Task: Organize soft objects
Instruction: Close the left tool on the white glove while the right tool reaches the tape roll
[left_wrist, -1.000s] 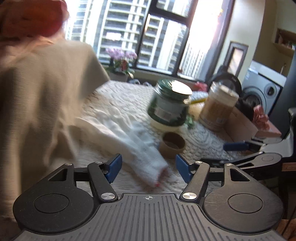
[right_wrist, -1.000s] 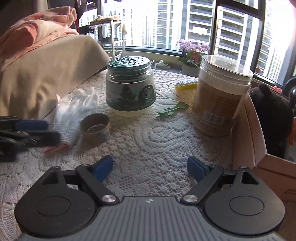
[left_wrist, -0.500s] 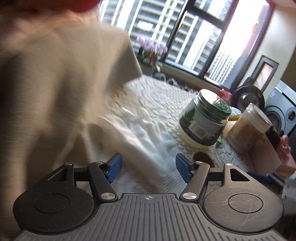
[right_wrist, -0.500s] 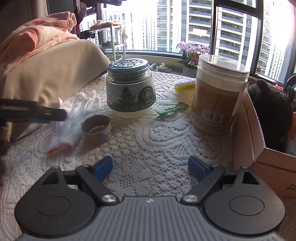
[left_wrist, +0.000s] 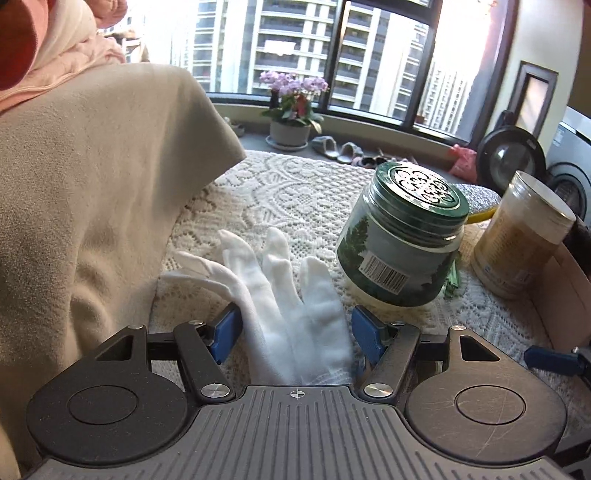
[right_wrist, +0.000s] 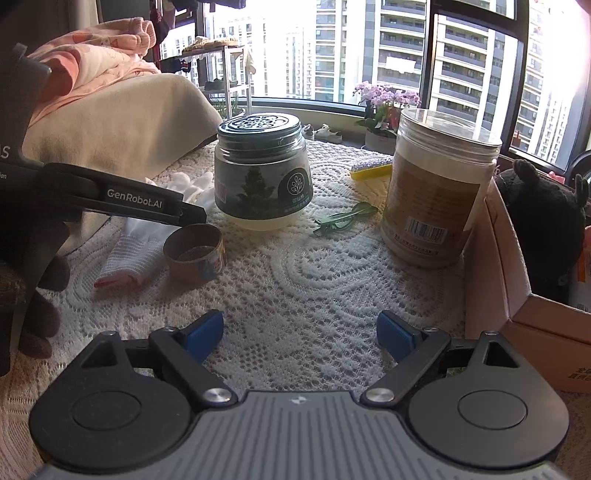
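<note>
A white knit glove (left_wrist: 291, 295) lies flat on the lace tablecloth (left_wrist: 295, 192), its fingers pointing away. My left gripper (left_wrist: 295, 325) is open and straddles the glove's palm; the blue pads stand clear of the fabric on both sides. From the right wrist view the glove (right_wrist: 136, 243) shows its cuff toward me, with the left gripper (right_wrist: 184, 214) low over it. My right gripper (right_wrist: 301, 332) hovers over bare lace, its jaws opening with nothing between them. A beige cloth (left_wrist: 92, 203) is heaped at the left, and pink garments (right_wrist: 92, 70) lie on top of it.
A green-lidded jar (right_wrist: 262, 173) and a tan plastic jar (right_wrist: 439, 192) stand mid-table. A cardboard tape roll (right_wrist: 194, 253) sits next to the glove's cuff. A green clip (right_wrist: 343, 218) and a yellow brush (right_wrist: 371, 168) lie behind. An open cardboard box (right_wrist: 491, 266) at the right holds a dark plush toy (right_wrist: 543, 221).
My left gripper has swung across the table and settled over the glove, which now lies between its jaws. The right gripper kept its place and its jaws stand slightly wider.
</note>
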